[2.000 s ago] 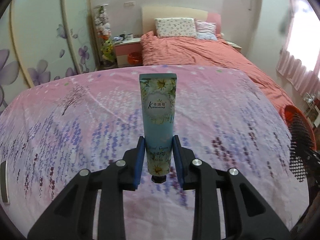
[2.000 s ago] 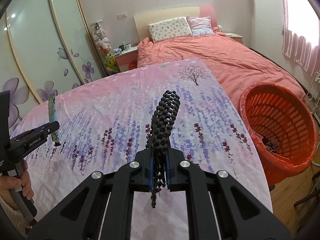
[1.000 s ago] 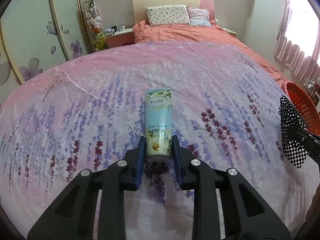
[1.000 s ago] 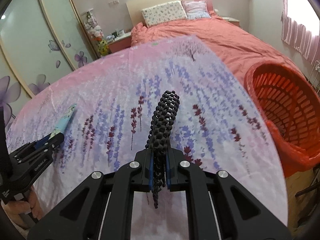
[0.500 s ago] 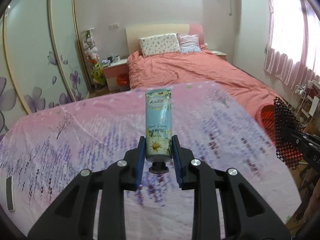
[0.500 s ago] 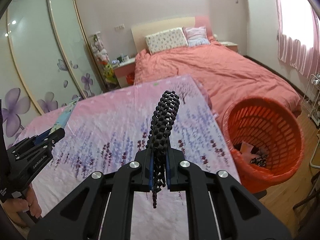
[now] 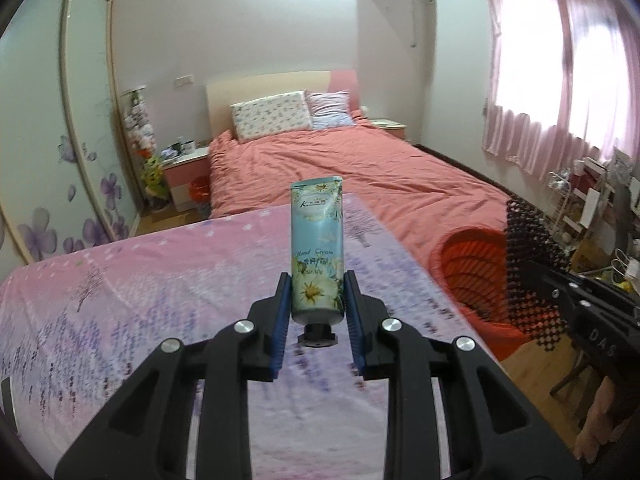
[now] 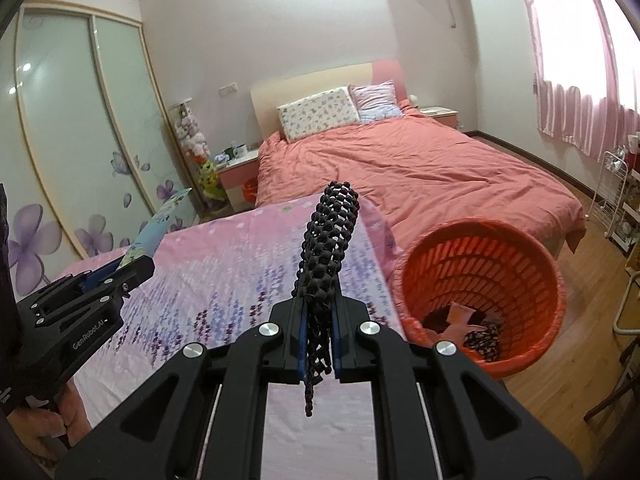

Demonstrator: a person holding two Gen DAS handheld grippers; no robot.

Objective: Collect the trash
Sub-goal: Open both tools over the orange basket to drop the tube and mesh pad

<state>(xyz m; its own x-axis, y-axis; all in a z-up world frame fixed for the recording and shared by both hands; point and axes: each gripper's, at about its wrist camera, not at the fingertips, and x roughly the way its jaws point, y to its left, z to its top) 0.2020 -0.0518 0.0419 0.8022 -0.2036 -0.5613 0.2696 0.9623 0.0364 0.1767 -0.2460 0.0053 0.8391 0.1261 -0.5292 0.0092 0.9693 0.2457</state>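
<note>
Both grippers risen; orange basket (image 8: 480, 240) beside bedspread (image 8: 240, 264).

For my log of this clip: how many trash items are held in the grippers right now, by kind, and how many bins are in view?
Hand cream tube, in the left gripper: 1
Black mesh sleeve, in the right gripper: 1
Orange basket: 1
Total: 3

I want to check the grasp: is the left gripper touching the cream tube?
Touching. The left wrist view shows the left gripper with both blue pads pressed against the sides of the tube, which stands upright between them, cap toward the camera.
</note>
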